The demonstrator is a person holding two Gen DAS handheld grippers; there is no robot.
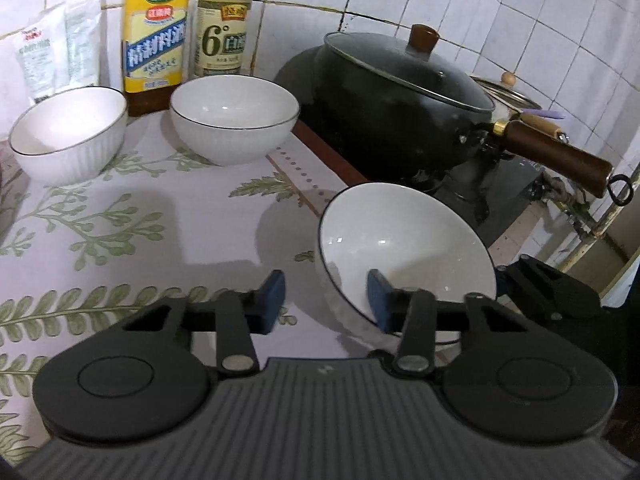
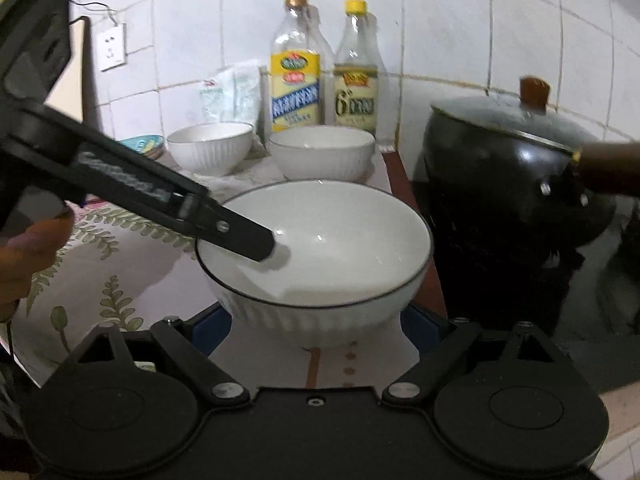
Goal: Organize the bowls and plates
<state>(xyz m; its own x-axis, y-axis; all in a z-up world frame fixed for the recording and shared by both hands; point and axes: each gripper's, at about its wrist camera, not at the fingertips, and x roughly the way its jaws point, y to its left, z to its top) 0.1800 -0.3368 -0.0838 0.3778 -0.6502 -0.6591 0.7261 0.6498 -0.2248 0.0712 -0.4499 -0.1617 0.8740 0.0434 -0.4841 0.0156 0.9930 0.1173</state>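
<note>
A white bowl with a dark rim [image 1: 404, 252] hangs tilted above the leaf-print cloth [image 1: 120, 220], close to the stove. My right gripper [image 2: 316, 320] is shut on it, a blue pad pressed against each side of its ribbed lower wall [image 2: 312, 316]. My left gripper [image 1: 325, 300] straddles the bowl's near rim: one blue pad [image 1: 378, 300] is inside the bowl, the other [image 1: 274, 300] outside with a gap to the rim. In the right wrist view its black finger [image 2: 240, 232] reaches into the bowl. Two more white bowls [image 1: 68, 132] [image 1: 234, 116] stand upright at the back.
Two bottles [image 1: 156, 40] [image 1: 224, 32] and a white packet [image 1: 52, 48] stand against the tiled wall. A black lidded pot [image 1: 400, 96] with a wooden handle [image 1: 560, 156] sits on the stove to the right. A small blue dish [image 2: 144, 144] lies at the back left.
</note>
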